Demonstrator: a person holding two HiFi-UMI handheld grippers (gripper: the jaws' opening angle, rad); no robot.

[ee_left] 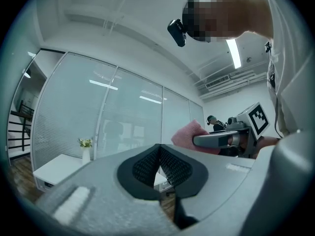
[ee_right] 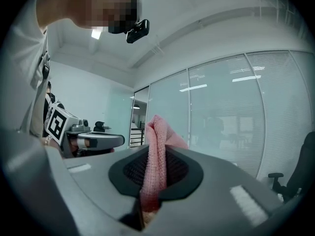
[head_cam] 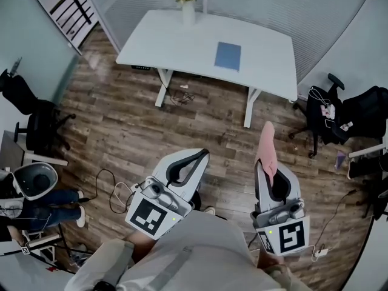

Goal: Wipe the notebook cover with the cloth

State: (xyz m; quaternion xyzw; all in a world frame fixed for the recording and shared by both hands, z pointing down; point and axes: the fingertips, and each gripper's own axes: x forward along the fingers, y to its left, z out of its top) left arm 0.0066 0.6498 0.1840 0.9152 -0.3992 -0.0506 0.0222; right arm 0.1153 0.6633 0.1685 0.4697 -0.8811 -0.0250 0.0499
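Note:
A blue notebook (head_cam: pixel 228 56) lies flat on the white table (head_cam: pixel 182 47) far ahead of me. My right gripper (head_cam: pixel 269 164) is shut on a pink cloth (head_cam: pixel 267 149), which sticks out past its tips; the cloth (ee_right: pixel 156 151) fills the gap between the jaws in the right gripper view. My left gripper (head_cam: pixel 203 156) is shut with nothing in it, its pads (ee_left: pixel 158 166) pressed together. Both grippers are held close to my body, well short of the table. From the left gripper view, the pink cloth (ee_left: pixel 189 135) and right gripper (ee_left: pixel 221 140) show to the right.
A vase of flowers (head_cam: pixel 187 3) stands at the table's far edge. Black office chairs stand at right (head_cam: pixel 339 111) and left (head_cam: pixel 36 123). A seated person (head_cam: pixel 36 208) is at lower left. Cables (head_cam: pixel 112 190) trail over the wooden floor. Glass walls run behind the table.

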